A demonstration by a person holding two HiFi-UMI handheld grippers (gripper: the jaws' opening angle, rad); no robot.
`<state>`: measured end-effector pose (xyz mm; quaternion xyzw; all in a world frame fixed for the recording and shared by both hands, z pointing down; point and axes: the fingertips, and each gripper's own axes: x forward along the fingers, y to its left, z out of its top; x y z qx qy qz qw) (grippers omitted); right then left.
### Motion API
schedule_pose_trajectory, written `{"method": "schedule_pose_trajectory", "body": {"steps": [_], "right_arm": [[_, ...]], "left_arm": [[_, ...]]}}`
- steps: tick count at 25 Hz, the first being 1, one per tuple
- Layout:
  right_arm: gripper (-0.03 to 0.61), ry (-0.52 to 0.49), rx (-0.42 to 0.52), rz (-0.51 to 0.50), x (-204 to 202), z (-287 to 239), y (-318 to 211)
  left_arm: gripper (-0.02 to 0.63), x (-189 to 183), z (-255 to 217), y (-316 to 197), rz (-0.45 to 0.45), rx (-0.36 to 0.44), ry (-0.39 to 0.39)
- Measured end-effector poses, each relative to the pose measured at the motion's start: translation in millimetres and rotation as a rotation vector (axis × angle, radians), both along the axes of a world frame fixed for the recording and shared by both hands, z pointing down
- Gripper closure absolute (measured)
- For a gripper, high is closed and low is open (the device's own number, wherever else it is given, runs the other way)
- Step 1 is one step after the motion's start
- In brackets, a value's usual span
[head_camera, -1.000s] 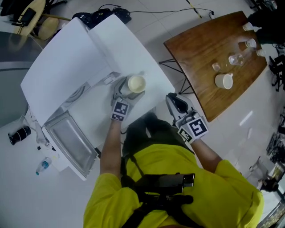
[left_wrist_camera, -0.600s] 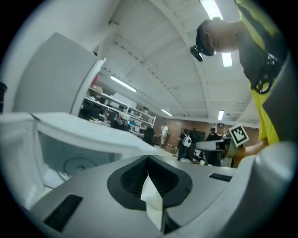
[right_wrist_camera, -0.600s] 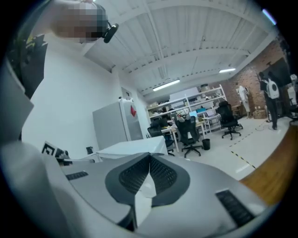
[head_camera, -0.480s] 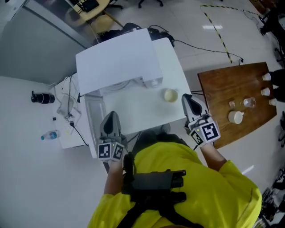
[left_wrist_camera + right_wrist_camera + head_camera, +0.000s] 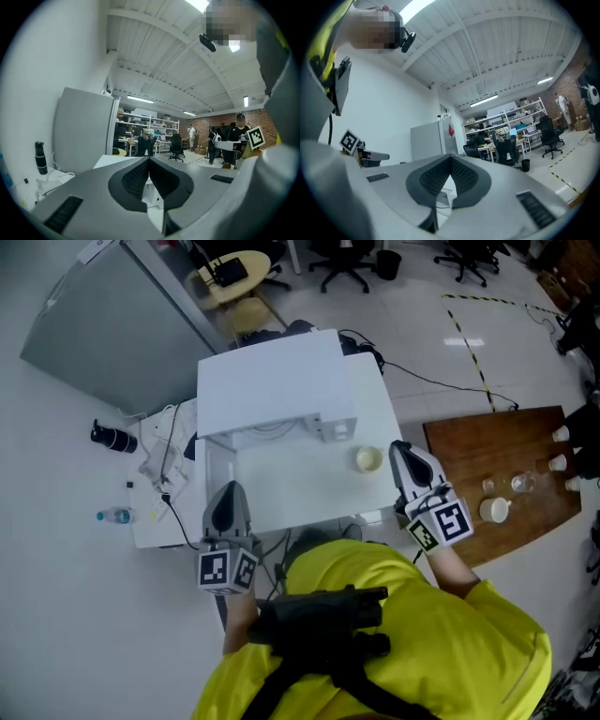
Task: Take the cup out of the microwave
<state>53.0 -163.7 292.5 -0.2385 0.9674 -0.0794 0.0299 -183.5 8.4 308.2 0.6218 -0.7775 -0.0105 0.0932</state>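
Note:
A pale cup (image 5: 368, 458) stands upright on the white table (image 5: 291, 484), in front of the white microwave (image 5: 272, 381). My left gripper (image 5: 228, 495) hangs over the table's near left edge, well apart from the cup, shut and empty. In the left gripper view its jaws (image 5: 149, 159) meet with nothing between them. Just right of the cup, my right gripper (image 5: 403, 450) is also shut and holds nothing. The right gripper view shows its closed tips (image 5: 450, 159) pointing level across the room.
A wooden table (image 5: 525, 437) with several cups and glasses stands at the right. On the floor at the left lie a dark bottle (image 5: 112, 437), a water bottle (image 5: 112, 516) and cables (image 5: 164, 465). Office chairs (image 5: 342, 259) stand behind the microwave.
My left gripper was around the cup on the table; it has let go, shut, and pulled back to the left. Both grippers have risen and the cup stays on the table.

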Motion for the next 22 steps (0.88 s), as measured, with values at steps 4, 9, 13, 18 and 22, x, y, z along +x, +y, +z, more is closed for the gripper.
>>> {"method": "schedule_pose_trajectory", "body": {"steps": [4,9,13,18,22], "right_arm": [[0.577,0.017,-0.005,0.004,6.3,3.5,4.9],[0.577,0.017,-0.003,-0.017,6.7,1.7,9.8],[0.577,0.015,-0.012,-0.027,4.2,3.3,10.0],[0.577,0.01,-0.008,-0.035,1.5,3.5,11.2],[0.577,0.015,-0.001,-0.04,-1.1,8.8,9.3]], "left_arm": [[0.614,2.6,-2.0,-8.6,0.019,-0.015,-0.007],[0.614,7.4,-0.2,-16.3,0.037,-0.023,-0.013],[0.614,13.6,2.3,-17.0,0.043,-0.028,0.003],[0.614,17.8,0.3,-20.1,0.045,-0.031,-0.006],[0.614,19.5,2.6,-26.0,0.041,-0.043,-0.047]]}}
